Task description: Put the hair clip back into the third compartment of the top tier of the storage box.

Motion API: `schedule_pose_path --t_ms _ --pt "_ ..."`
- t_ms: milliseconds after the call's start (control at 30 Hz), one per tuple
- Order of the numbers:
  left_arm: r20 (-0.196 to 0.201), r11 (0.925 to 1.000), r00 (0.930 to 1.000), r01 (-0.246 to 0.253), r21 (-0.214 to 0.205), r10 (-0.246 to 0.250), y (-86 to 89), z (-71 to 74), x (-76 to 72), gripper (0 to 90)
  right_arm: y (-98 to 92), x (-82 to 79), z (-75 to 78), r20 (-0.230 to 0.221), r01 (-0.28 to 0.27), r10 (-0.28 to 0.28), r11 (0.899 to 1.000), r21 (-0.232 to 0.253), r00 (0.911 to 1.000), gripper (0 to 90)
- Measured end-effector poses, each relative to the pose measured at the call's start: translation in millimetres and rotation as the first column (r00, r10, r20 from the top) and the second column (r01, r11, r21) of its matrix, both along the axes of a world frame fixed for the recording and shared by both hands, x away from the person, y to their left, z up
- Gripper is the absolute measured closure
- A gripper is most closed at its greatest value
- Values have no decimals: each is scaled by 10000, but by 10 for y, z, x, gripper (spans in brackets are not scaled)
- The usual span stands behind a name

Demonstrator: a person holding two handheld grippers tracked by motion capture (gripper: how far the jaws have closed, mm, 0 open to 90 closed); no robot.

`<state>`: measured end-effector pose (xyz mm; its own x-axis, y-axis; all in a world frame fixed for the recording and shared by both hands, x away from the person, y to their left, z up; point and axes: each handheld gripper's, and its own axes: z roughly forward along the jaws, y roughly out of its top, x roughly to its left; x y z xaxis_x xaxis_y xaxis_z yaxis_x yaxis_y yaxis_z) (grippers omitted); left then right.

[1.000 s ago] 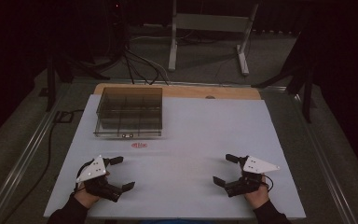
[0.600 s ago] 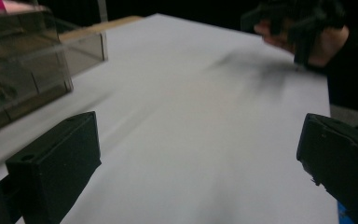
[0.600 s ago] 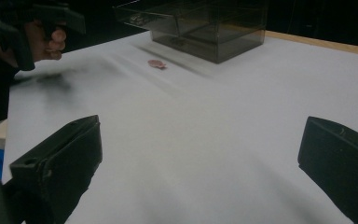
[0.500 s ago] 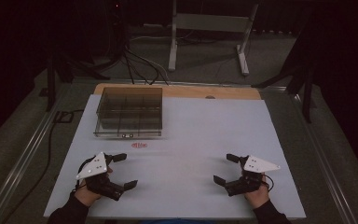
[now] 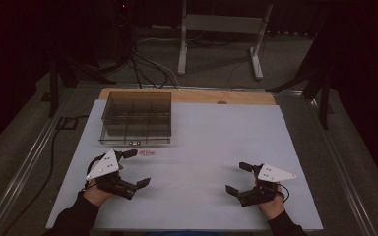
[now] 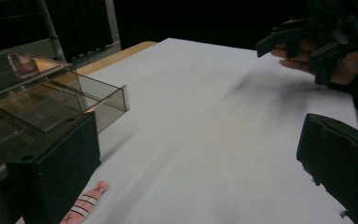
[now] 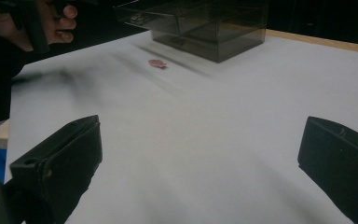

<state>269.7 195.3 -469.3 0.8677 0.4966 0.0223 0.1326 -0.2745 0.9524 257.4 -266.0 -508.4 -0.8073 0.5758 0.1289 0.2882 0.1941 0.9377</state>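
The small pink piece (image 5: 146, 153) lies on the white worktop (image 5: 202, 147), just in front of the clear box (image 5: 137, 118). The left gripper (image 5: 137, 168) is near it, fingers wide apart, one finger (image 6: 56, 172) just beside the piece. The right gripper (image 5: 239, 178), also spread apart, is well away.

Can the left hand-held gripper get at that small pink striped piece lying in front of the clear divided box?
Probably yes. The left hand-held gripper is open, with the pink striped piece lying flat on the white mat just beyond one jaw, clear of the box. Nothing lies between them.
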Motion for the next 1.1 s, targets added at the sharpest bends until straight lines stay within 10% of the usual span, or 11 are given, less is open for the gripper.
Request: schedule_pose_path --t_ms 400,667,800,1100 --pt "139 9965 9998 -175 813 164 -111 -36 154 5 -1 1 0 -90 -50 50 10000 29 9999 0" --pt "749 9790 9969 -387 2002 241 -210 -141 203 5 -9 0 0 -122 -32 32 10000 52 9999 0" --pt "1353 9578 9901 -745 2777 377 -252 -178 196 5 -9 -2 2 -139 -57 58 10000 52 9999 0" --pt "1401 9039 9894 -936 4174 377 -377 -262 200 5 -9 -1 1 -184 -65 66 10000 46 9998 0"
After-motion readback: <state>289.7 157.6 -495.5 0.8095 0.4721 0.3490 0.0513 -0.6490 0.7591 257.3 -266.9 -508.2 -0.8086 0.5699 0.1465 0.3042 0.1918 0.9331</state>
